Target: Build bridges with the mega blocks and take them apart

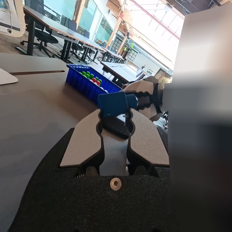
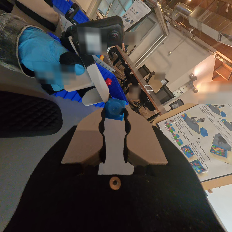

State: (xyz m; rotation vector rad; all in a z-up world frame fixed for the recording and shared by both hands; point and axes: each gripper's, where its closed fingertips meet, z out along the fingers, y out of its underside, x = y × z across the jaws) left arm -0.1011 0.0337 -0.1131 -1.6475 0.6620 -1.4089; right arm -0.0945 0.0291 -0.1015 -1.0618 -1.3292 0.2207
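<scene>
My left gripper [image 1: 114, 113]: clenched on the blue block [image 1: 113, 104].
My right gripper [image 2: 114, 113]: gripping its stud end.
Blue bin [image 1: 87, 85]: behind.

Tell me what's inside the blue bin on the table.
The blue bin holds green blocks and red blocks. Its near wall hides whatever lies lower down.

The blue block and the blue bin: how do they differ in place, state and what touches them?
The blue block is in the air between the two tools; the blue bin rests on the table. The left tool and the right tool both grip the block; nothing grips the bin. The block is a closed solid piece; the bin is open and holds green and red blocks. Both are blue plastic.
</scene>
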